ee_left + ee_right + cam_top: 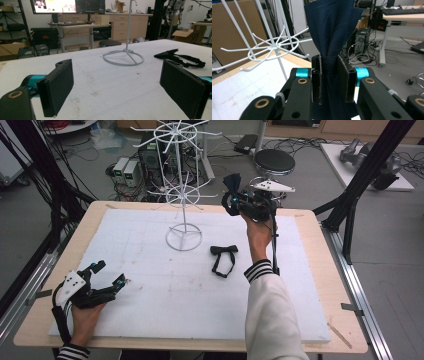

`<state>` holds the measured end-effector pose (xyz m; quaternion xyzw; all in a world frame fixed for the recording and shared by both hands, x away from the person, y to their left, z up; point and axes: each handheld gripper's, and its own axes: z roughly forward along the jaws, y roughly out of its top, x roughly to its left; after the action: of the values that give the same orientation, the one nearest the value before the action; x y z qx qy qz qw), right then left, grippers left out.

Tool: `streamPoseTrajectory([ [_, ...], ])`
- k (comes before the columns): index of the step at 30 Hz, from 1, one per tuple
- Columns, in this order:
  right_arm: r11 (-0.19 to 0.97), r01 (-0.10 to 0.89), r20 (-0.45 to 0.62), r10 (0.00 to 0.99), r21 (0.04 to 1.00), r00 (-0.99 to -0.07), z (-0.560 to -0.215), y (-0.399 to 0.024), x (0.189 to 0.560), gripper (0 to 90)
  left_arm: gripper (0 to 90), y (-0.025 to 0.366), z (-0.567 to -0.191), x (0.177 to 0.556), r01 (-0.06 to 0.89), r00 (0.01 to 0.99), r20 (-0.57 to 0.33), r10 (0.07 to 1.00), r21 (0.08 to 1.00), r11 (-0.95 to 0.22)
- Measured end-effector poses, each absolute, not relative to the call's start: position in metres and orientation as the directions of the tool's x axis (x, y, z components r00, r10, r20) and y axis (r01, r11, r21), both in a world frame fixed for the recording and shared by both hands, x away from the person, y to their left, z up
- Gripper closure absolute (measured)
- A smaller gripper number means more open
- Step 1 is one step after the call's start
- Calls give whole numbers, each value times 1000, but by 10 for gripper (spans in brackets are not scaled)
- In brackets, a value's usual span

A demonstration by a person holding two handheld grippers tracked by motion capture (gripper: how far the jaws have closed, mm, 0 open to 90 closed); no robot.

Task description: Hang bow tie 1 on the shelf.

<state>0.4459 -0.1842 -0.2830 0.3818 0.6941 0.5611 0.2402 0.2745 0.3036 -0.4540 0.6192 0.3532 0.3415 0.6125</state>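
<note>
High view has the right hand-held gripper [235,200] raised beside the white wire rack [183,195], jaws clamped on a navy bow tie [332,27] at its pinched middle (soft, light cloth that will likely flop, so the knot looks the surest hold). A black bow tie [223,256] lies on the desk [165,290] near the rack's base, and the left hand-held gripper [107,274] rests low with jaws wide apart.

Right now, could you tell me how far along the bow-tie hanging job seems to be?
Nothing hangs on the white wire rack yet. In hand: the right gripper is shut on a dark blue bow tie, raised near the rack's lower hooks. Left: hooking it on, then fetching the black bow tie lying on the white mat. The left gripper rests open.
</note>
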Motion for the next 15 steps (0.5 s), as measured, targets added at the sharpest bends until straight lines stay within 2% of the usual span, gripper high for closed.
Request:
streamPoseTrajectory([
  [15,102,255,77,791,961,-606,-277,-159,450,752,123,304,-454,274,18,518,-15,855,1000,7],
])
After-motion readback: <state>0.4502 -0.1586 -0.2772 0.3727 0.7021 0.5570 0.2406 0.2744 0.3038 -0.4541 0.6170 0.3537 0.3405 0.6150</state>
